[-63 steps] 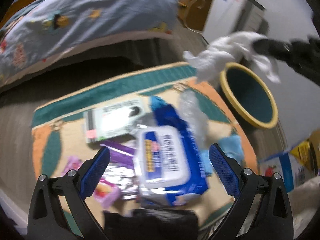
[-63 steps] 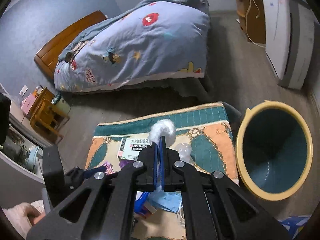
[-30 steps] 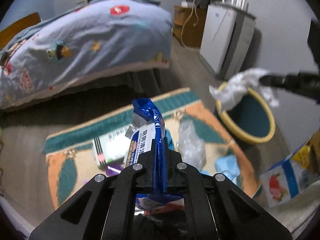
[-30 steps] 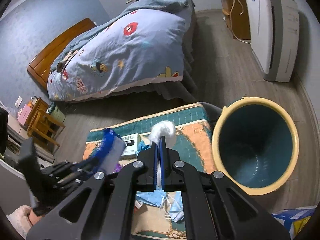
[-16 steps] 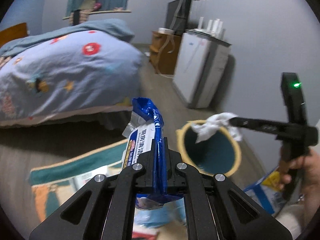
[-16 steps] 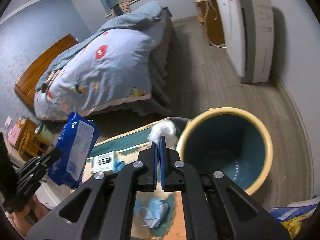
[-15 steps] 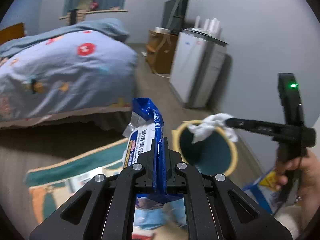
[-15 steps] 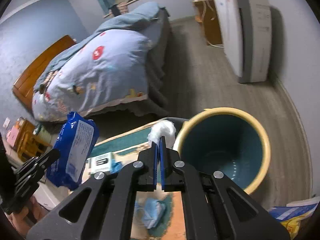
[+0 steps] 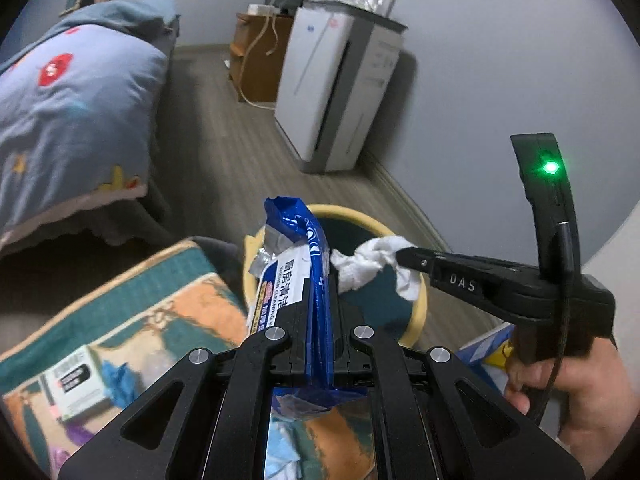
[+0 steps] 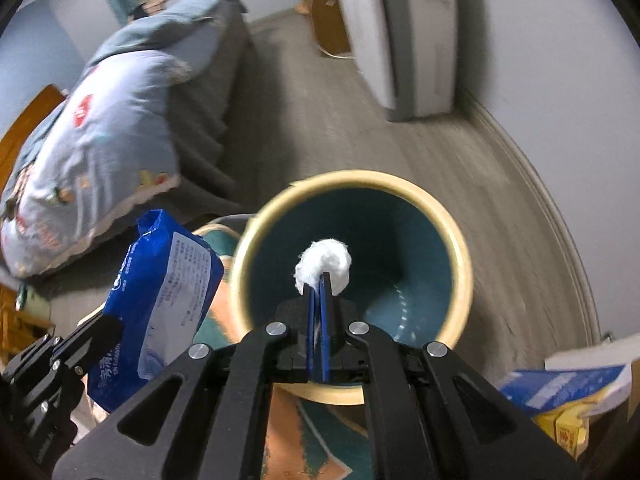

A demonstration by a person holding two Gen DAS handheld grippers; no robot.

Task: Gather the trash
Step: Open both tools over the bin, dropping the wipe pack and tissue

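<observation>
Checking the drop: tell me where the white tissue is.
The white tissue is pinched in the right claw, hanging over the bin mouth, right of the blue pack.

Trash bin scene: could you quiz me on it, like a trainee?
1. True or false: the right claw holds a crumpled white tissue over the open bin.
2. What is the left claw shut on? A) white box B) blue wipes pack C) nothing
3. Fill in: the white box lies on the patterned ____.

Key: 1 true; 2 B; 3 mat.
</observation>
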